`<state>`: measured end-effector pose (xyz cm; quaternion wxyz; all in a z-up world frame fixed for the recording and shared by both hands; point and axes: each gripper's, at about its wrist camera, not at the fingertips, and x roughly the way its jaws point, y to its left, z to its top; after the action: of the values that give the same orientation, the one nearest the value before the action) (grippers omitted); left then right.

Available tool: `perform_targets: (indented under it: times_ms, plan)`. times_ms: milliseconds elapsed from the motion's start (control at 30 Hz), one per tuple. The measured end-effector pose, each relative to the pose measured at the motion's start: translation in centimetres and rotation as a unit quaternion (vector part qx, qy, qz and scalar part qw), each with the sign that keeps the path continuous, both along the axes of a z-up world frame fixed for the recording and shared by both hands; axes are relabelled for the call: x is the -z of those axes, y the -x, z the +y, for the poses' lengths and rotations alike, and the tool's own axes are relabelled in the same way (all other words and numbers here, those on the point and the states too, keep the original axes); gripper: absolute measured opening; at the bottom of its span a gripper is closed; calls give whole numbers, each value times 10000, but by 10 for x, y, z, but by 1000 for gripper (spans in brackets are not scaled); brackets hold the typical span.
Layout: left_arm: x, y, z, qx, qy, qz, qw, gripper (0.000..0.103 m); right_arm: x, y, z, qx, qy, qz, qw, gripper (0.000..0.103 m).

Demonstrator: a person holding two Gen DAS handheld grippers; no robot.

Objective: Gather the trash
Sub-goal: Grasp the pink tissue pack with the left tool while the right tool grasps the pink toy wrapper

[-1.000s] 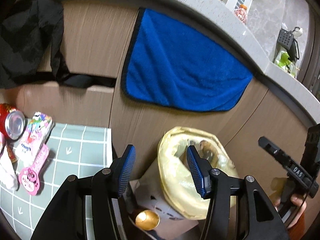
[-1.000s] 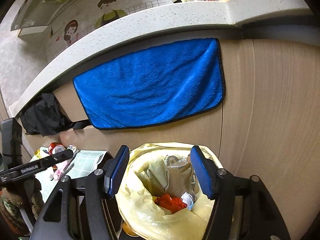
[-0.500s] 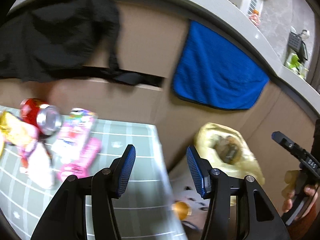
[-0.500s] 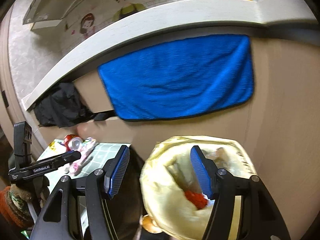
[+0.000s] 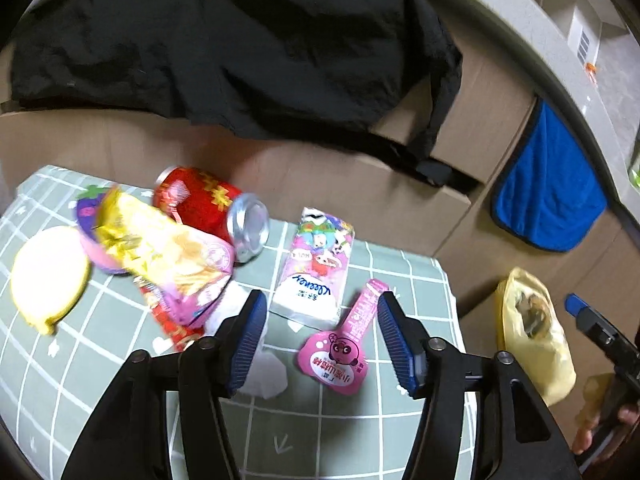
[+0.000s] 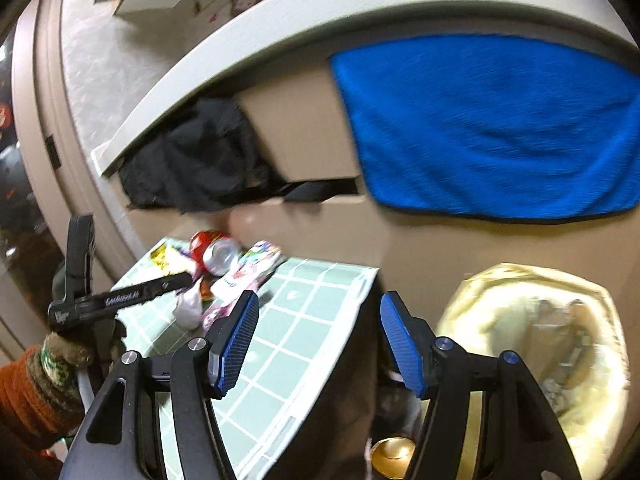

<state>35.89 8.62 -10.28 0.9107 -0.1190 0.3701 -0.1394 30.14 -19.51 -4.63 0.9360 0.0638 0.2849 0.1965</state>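
In the left wrist view the left gripper (image 5: 318, 334) fills the lower middle of the frame, its blue-padded jaws spread wide with nothing between them, poised over a green checked tablecloth (image 5: 348, 432). Just ahead of the jaws lie a pink spout pouch (image 5: 344, 350) and a Kleenex tissue pack (image 5: 318, 274), touching or nearly touching each other. A crumpled white tissue (image 5: 264, 372) sits by the left pad. Toward the left of the frame a red can (image 5: 212, 208) lies on its side beside a yellow-and-pink snack bag (image 5: 172, 252), with a yellow round lid (image 5: 48, 276) at the far left edge. A black garment (image 5: 240, 48) hangs across the top, a blue towel (image 5: 548, 196) at the right. In the right wrist view the right gripper (image 6: 320, 336) sits lower centre, jaws also wide apart and empty, over the tablecloth's edge; the yellow-lined trash bin (image 6: 532, 344) sits at lower right, already holding some scraps.
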Motion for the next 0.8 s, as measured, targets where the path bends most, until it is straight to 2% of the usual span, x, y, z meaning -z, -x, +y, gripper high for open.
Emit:
perform_targets:
  times_ms: [133, 233, 400, 500, 567, 600, 633, 800]
  plan:
    - [13, -34, -13, 335, -234, 199, 9990, 64, 7, -7, 16, -169, -107, 103, 9997, 61]
    - [22, -64, -25, 366, -357, 431, 9978, 78, 10, -8, 18, -135, -98, 109, 9998, 61]
    - [35, -87, -47, 200, -854, 540, 9947, 80, 16, -11, 10, -6, -193, 237, 9995, 61]
    - [41, -92, -48, 123, -754, 708, 9946, 79, 20, -12, 7, 31, -216, 309, 9993, 61]
    - [46, -94, -44, 136, -631, 919, 9937, 69, 21, -13, 10, 6, -195, 337, 9992, 61]
    - [47, -92, -42, 102, -631, 953, 9934, 53, 22, -13, 12, -21, -188, 345, 9992, 61]
    - [45, -89, -38, 53, -617, 929, 9937, 47, 22, -13, 15, -69, -173, 356, 9992, 61]
    - [18, -51, -9, 1, 121, 713, 9974, 45, 27, -19, 39, -351, -66, 469, 9983, 61]
